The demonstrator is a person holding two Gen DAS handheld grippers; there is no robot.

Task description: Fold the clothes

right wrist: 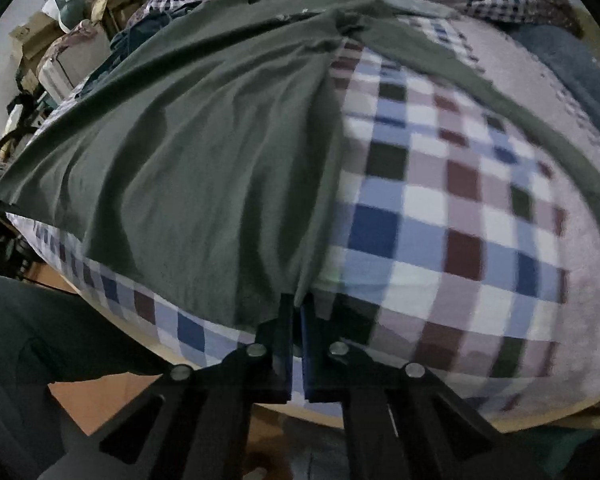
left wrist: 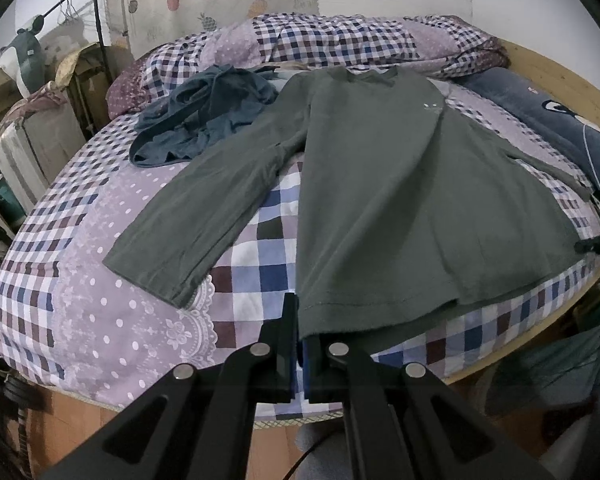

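The left gripper has its jaws pinched together on the near-left corner of the hem of the dark grey-green long-sleeved cotton shirt; the cloth edge runs straight down into the narrow slot between them. The right gripper does the same at the hem's opposite corner, jaws closed on a small fold of the fabric, though that view is blurred.

The shirt lies front-up along the bed with the checked and lilac polka-dot quilt cover, collar at the far end, hem at the near edge. Its 2 sleeves are spread out to either side, 1 lying flat to the left and 1 trailing toward the right edge. A crumpled teal-blue garment sits beside the far-left sleeve, and a dark blue plush pillow lies along the right.

This looks like the opening of the fold: the shirt is laid flat and nothing is folded yet. With both hem corners held, the likely next move is to lift them together and carry the hem toward the collar, keeping the 2 grips level so the cloth stays square.
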